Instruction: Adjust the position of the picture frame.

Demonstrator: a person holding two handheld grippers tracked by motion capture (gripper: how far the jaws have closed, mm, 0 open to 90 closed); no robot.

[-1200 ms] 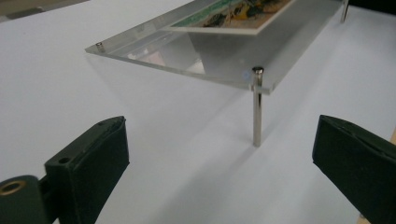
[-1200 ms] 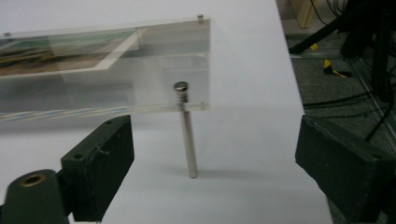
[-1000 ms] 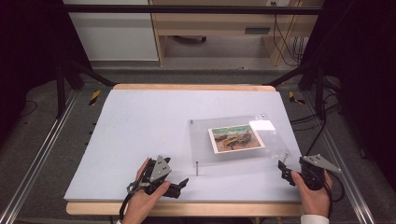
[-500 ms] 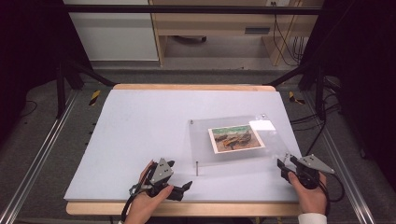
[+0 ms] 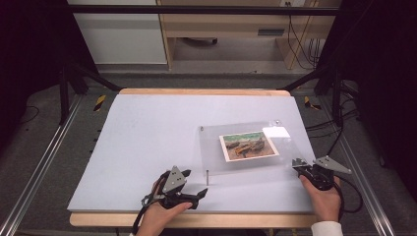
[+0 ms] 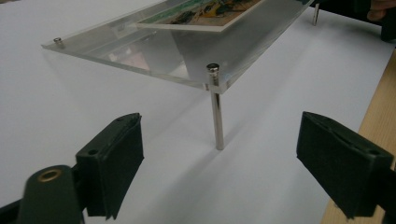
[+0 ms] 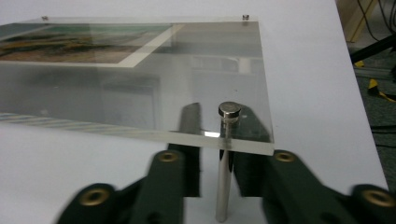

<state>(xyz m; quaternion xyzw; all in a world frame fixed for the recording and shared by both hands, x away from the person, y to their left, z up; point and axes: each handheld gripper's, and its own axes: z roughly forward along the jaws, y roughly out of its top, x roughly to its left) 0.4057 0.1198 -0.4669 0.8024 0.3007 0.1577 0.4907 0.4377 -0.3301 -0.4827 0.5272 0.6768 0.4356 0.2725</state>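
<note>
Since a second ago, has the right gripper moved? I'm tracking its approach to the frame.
Yes. The right gripper moved in toward the acrylic frame's near right corner post, its fingers just closing around it.

White table (image 5: 147,142) bears a clear acrylic frame (image 5: 216,147) on metal legs.

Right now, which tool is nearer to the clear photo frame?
Right. The right tool has just been closing around the clear photo frame's near-right post; the left tool sits open, short of its near-left post.
</note>
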